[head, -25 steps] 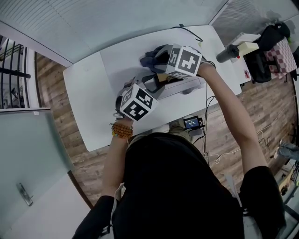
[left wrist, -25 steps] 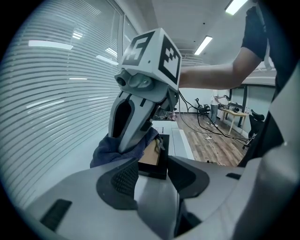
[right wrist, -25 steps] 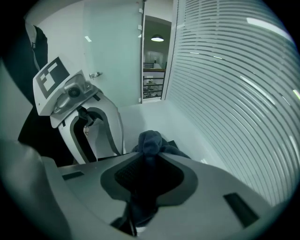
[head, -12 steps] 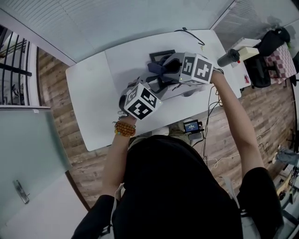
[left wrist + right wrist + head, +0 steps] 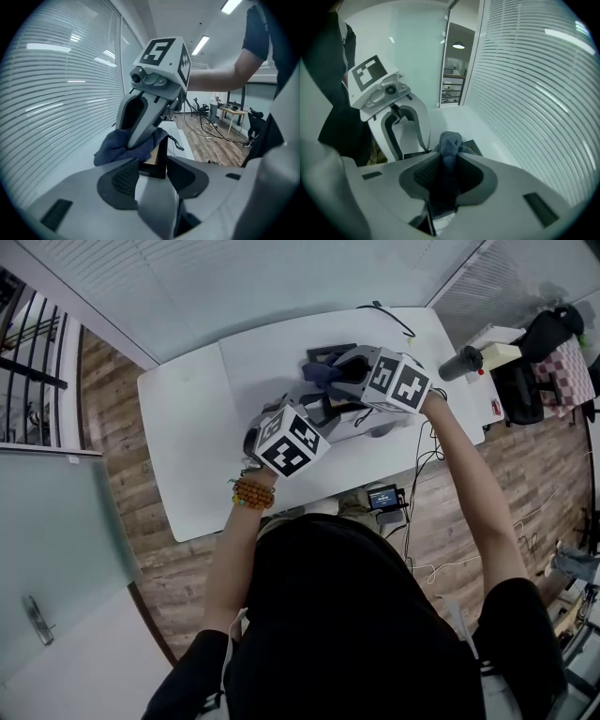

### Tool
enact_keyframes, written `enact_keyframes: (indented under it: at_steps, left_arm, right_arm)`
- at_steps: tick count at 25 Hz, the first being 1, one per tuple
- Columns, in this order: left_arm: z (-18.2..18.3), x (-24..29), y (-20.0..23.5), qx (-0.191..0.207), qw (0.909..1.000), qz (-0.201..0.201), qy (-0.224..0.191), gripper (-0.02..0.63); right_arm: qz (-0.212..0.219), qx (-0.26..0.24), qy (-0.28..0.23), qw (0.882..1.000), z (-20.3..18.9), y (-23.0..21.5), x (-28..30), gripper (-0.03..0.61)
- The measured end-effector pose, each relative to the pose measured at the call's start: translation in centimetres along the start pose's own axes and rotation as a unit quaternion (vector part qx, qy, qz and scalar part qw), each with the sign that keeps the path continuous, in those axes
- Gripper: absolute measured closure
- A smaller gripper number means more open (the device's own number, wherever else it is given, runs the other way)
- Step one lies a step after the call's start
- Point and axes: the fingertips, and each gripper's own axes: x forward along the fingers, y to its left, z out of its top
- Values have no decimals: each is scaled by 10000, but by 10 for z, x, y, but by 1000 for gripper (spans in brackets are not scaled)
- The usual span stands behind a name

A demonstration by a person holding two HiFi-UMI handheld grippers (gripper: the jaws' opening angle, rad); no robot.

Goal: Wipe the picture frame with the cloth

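Left gripper (image 5: 152, 163): jaws closing on the edge of the picture frame (image 5: 162, 151) between them. Right gripper (image 5: 449, 165): clamped on the blue cloth (image 5: 450, 142), which lies against the frame.

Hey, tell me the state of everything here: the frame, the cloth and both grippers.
left gripper: jaws closing on the picture frame, its edge between them.
right gripper: shut on the cloth.
picture frame: held at its edge, cloth against it.
cloth: bunched, clamped, touching the frame.
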Motion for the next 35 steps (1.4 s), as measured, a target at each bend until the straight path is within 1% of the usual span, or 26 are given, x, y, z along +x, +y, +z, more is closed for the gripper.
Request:
enact_keyframes:
  at_steps: [3,5,8,10,12,19,22,24,29,35]
  left_arm:
    - [-1,0,0,-5,10000,-16,11,425]
    - [-1,0,1,-27,10000,-22,24,425]
    - [0,1,2,-97,9999,-47,55,425]
    - [1,1,3,-143,9999,-54,77,423]
    - [0,1,3,-171,9998,-40,97,422]
    - [-1,1,3,-232,9996,-63,118,423]
    - [0,2,3,-256,9995,-88,136,425]
    - [-1,1,3,-274,9995,-112,149,425]
    - [-1,1,5,-320,9992,-120,202,425]
    - [-1,3,5,-308,9993,-155,162,425]
  right_arm:
    - [-452,14,-41,9990,15,-25,3,497]
    - [-656,-74,-13,9978,24,-39,14,497]
    - [-676,-236,245,9971,25,-47,27,499]
    - [-657,-274,380,9967,22,-48,25,500]
    - [-729,-294,482,9957,14,-49,23,502]
    - [-1050,-95,568,9928,-14,-59,8,503]
    - [-1049,171,511,9930,-28,-63,1,503]
    - [-1056,320,414,9930,-29,-63,-1,503]
    - [-1008,243,410,9938,-29,-56,4,509]
    - [-926,356,298,9946,-28,-48,5,515]
